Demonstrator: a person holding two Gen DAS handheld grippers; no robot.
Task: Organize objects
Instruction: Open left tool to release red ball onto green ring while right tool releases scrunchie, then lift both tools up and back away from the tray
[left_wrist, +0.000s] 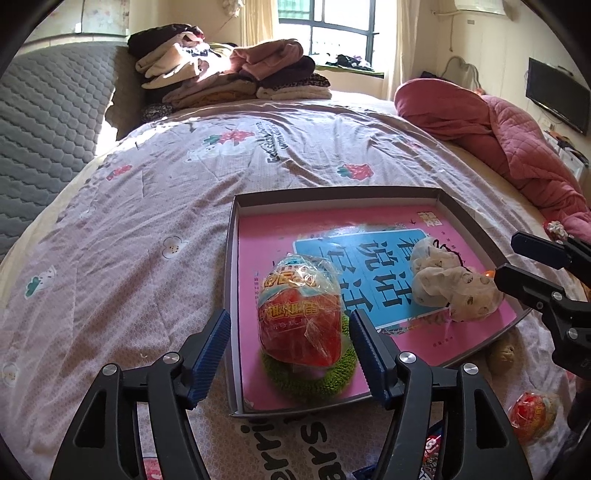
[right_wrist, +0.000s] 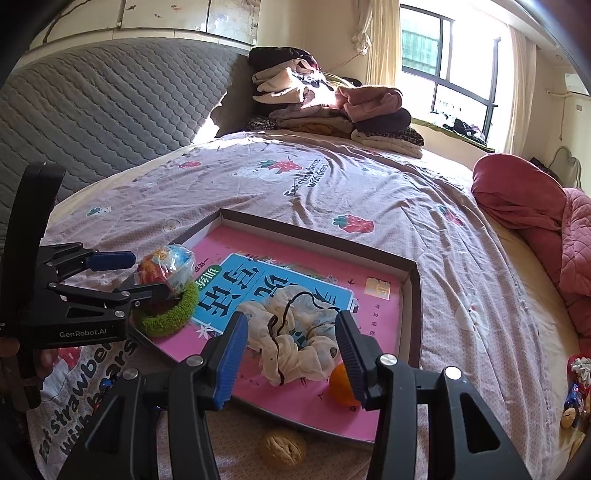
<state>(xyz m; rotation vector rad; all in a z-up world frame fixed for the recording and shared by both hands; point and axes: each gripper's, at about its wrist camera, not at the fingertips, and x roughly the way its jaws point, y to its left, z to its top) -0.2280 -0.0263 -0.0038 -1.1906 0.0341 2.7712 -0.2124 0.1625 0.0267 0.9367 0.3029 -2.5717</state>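
— On the bed, what sits in the shallow box (left_wrist: 233, 258)?
— A pink book (left_wrist: 258, 236) lines its floor. On the book lies a green ring (left_wrist: 314, 380), with a wrapped toy egg (left_wrist: 301, 314) resting on it. Farther along the book lies a pale scrunchie (right_wrist: 295, 332).
— And the left gripper (left_wrist: 290, 350)?
— Its blue pads stand wide apart on either side of the egg, touching neither it nor the ring.
— The right gripper (right_wrist: 291, 354)?
— It is parted around the scrunchie; whether the pads press the cloth, I cannot tell. A small orange thing (right_wrist: 341, 384) lies just beside its right pad.
— Anything outside the box?
— A walnut (right_wrist: 282, 448) on the quilt (left_wrist: 147, 221), near the box's front edge.
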